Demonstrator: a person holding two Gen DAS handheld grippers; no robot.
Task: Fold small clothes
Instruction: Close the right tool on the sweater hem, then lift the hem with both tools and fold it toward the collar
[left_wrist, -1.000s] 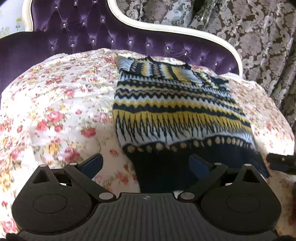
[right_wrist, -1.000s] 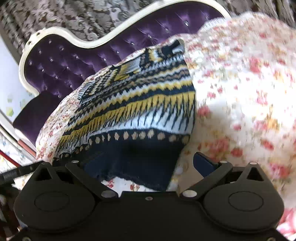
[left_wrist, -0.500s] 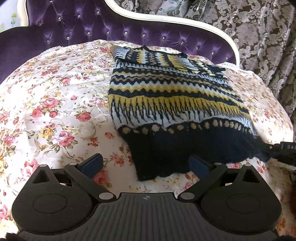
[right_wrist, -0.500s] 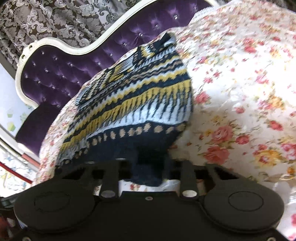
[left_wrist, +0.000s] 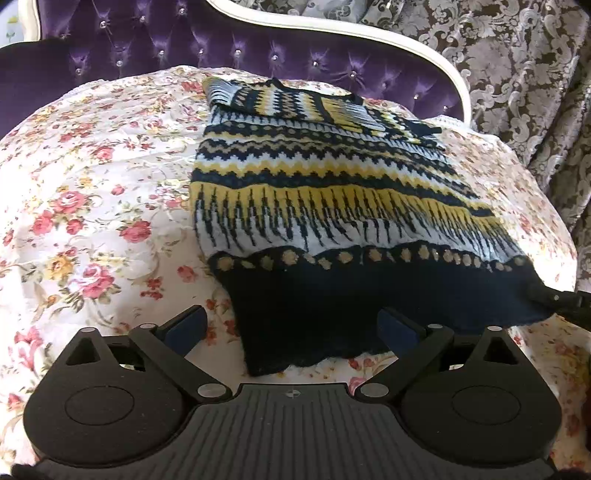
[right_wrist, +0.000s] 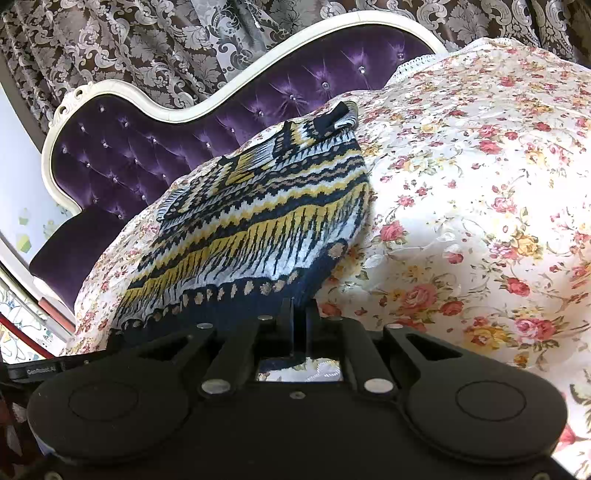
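Observation:
A small knitted sweater (left_wrist: 325, 206) in navy, yellow and white zigzag bands lies flat on the floral bedcover (left_wrist: 92, 206), sleeves folded in at its far end. Its dark navy hem (left_wrist: 314, 325) faces me. My left gripper (left_wrist: 291, 325) straddles the hem's near left corner; its jaws are closing, and the blue pads (left_wrist: 186, 326) stand apart from the cloth. My right gripper (right_wrist: 299, 314) is shut on the sweater (right_wrist: 258, 221) at the hem's right corner, bunching the navy edge. Its tip (left_wrist: 565, 299) shows at the right edge of the left wrist view.
A purple tufted headboard (left_wrist: 258, 55) with a white frame rises behind the sweater. Patterned grey curtains (left_wrist: 517, 74) hang beyond it. The floral bedcover (right_wrist: 480, 184) spreads wide to the right of the sweater.
My right gripper has gone from wide open to shut on the hem's right corner. The left gripper has drawn a little back from the sweater and its jaws have narrowed slightly.

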